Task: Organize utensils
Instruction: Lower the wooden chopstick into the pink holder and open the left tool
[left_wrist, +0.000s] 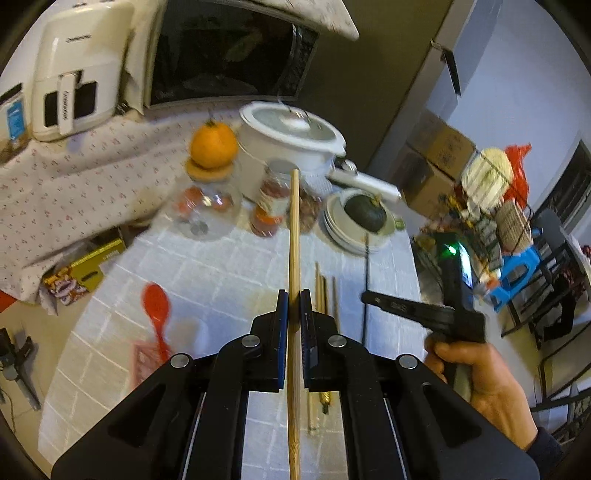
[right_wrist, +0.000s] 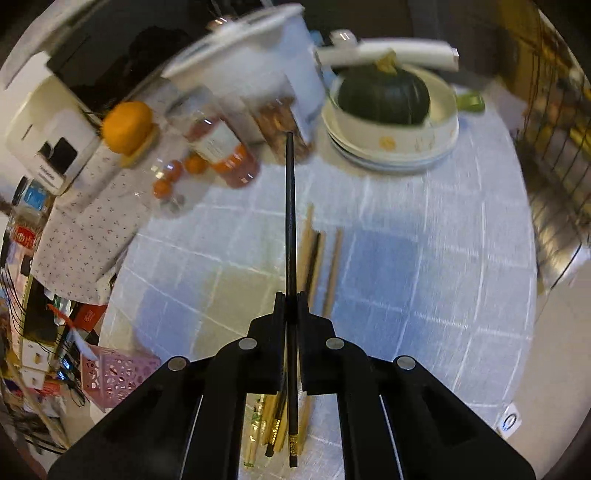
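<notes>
Two claws work above a tiled surface (left_wrist: 207, 273) that carries a good deal of kitchen clutter. Along its far edge stand a dark-doored oven (left_wrist: 229, 55) and a cream appliance (left_wrist: 70, 74), both partly draped in a flowered cloth (left_wrist: 74, 184). Just in front of them sits a white lidded pot (left_wrist: 288, 140) with a long handle, and beside that a stack of pale bowls (right_wrist: 391, 140) holding a dark green squash (right_wrist: 384, 96). An orange (left_wrist: 213, 144) rests on the cork lid of a glass jar, near other jars of reddish food.

A pink perforated basket (right_wrist: 114, 376) stands at the near left edge of the surface, as the right wrist view shows it. A red spoon (left_wrist: 157, 314) lies flat on the tiles, left of the left claw.

The left claw (left_wrist: 294, 314) is pressed together on a light bamboo chopstick (left_wrist: 294, 240), held lengthwise between the pads and pointing out toward the jars. The right claw (right_wrist: 291, 306) pinches a thin black chopstick (right_wrist: 290, 214) the same way, its tip aimed at the jars too. Below both, a loose bunch of wooden chopsticks (right_wrist: 317, 254) lies on the tiles, roughly parallel to one another, with one darker stick among them.
</notes>
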